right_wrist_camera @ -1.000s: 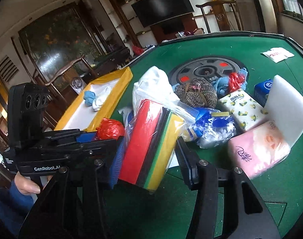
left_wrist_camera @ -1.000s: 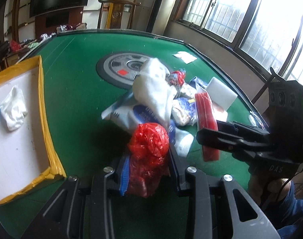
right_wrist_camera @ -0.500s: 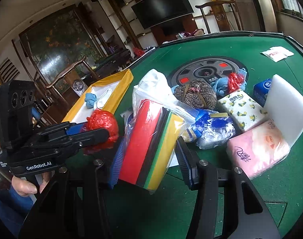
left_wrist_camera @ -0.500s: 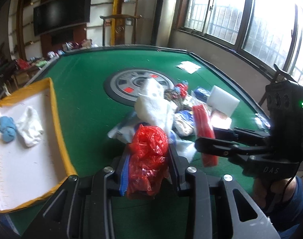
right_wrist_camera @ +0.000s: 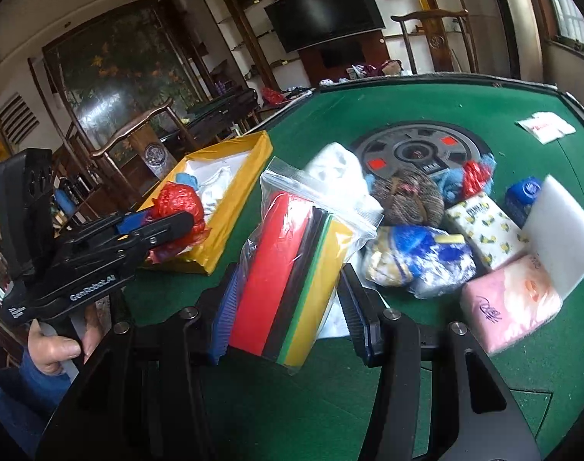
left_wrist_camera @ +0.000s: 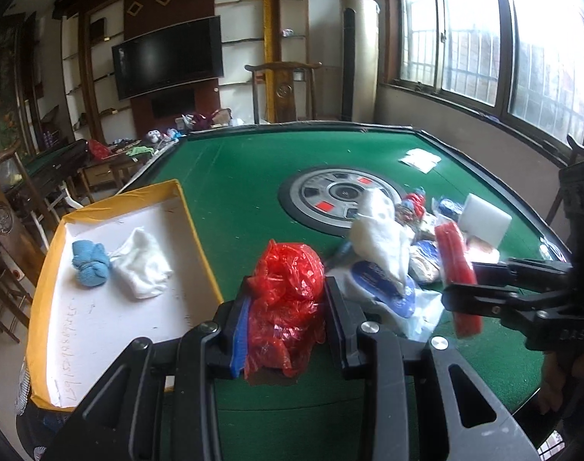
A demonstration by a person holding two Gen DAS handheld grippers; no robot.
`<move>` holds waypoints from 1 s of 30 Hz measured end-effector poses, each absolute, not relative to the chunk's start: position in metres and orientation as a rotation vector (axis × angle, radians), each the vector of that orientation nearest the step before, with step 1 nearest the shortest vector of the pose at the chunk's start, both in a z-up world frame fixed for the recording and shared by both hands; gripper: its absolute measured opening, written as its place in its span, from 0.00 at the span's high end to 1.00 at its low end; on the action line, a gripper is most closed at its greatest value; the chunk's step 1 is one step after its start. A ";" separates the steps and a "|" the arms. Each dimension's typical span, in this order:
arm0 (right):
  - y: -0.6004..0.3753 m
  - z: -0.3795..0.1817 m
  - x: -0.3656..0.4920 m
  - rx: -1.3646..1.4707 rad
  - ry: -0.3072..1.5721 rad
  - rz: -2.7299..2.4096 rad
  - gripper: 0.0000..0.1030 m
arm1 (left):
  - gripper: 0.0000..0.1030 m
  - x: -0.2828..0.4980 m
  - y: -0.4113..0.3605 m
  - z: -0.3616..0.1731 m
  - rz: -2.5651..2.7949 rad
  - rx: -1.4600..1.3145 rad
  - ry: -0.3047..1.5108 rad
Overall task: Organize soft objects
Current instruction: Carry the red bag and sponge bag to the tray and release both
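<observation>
My left gripper [left_wrist_camera: 286, 299] is shut on a crumpled red plastic bag [left_wrist_camera: 288, 288] and holds it above the green table, just right of the yellow-rimmed white tray [left_wrist_camera: 199, 246]. The bag also shows in the right wrist view [right_wrist_camera: 178, 203]. The tray holds a blue cloth [left_wrist_camera: 90, 263] and a white cloth [left_wrist_camera: 142, 267]. My right gripper [right_wrist_camera: 288, 307] is shut on a clear zip bag of coloured felt sheets [right_wrist_camera: 292, 269], held above the table beside the pile.
A pile lies on the green table [left_wrist_camera: 234, 176]: a white cloth bag [right_wrist_camera: 336, 169], brown knit item [right_wrist_camera: 407, 196], blue-white bag [right_wrist_camera: 422, 261], lemon-print tissue pack [right_wrist_camera: 483, 226], pink tissue pack [right_wrist_camera: 510, 303], white foam block [right_wrist_camera: 560, 238]. A paper packet [right_wrist_camera: 547, 126] lies far right.
My left gripper has lifted the red bag and swung left toward the tray. My right gripper has kept hold of the felt bag with little movement.
</observation>
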State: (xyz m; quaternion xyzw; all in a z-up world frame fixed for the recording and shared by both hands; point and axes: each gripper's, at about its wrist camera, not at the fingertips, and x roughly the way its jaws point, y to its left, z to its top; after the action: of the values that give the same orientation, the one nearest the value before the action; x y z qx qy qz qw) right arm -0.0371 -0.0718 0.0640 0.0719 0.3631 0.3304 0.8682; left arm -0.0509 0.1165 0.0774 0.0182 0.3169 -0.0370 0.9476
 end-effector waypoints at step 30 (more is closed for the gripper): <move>0.132 0.075 0.003 -0.101 0.858 0.919 0.51 | 0.67 -0.054 0.305 0.066 0.169 -0.309 0.652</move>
State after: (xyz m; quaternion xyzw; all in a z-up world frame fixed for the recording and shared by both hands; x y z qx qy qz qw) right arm 0.0031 0.1324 0.0754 -0.0474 0.4010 0.4296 0.8077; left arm -0.0542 0.3053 0.0660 -0.1512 0.3184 0.0826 0.9321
